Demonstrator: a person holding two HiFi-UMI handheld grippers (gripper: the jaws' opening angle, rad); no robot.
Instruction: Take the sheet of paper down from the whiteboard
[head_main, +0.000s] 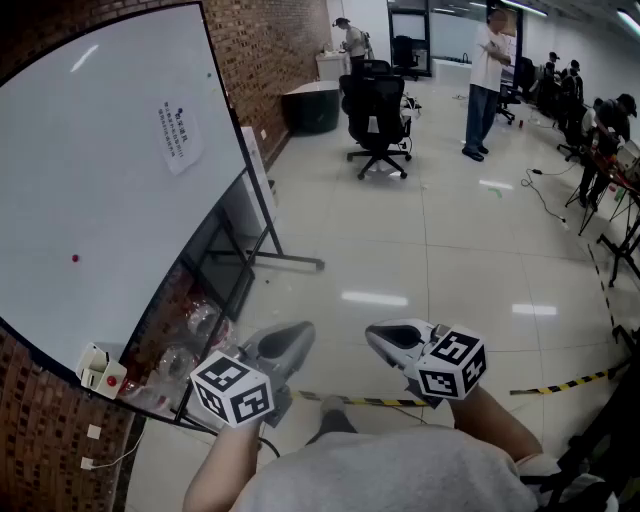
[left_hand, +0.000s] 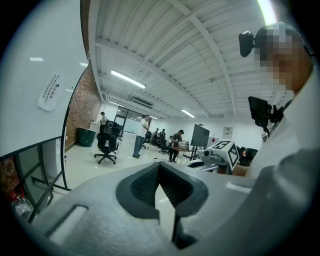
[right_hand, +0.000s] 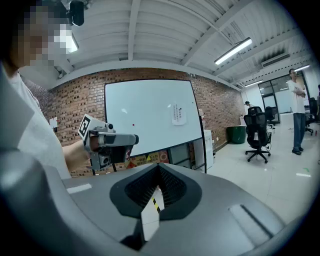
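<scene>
A white sheet of paper (head_main: 178, 135) with dark print hangs on the whiteboard (head_main: 90, 200), upper right of its face; it also shows in the left gripper view (left_hand: 49, 92) and the right gripper view (right_hand: 178, 114). My left gripper (head_main: 296, 337) and right gripper (head_main: 380, 336) are held low in front of my body, well short of the board and apart from the paper. Both are shut with nothing between the jaws. The left gripper (right_hand: 112, 142) appears in the right gripper view, and the right gripper (left_hand: 220, 152) in the left gripper view.
A red magnet (head_main: 75, 258) sits lower on the board. The board's stand legs (head_main: 275, 255) reach onto the tiled floor. Black office chairs (head_main: 378, 115), a standing person (head_main: 486, 80) and yellow-black floor tape (head_main: 560, 385) lie beyond. Clutter fills the space under the board (head_main: 190, 330).
</scene>
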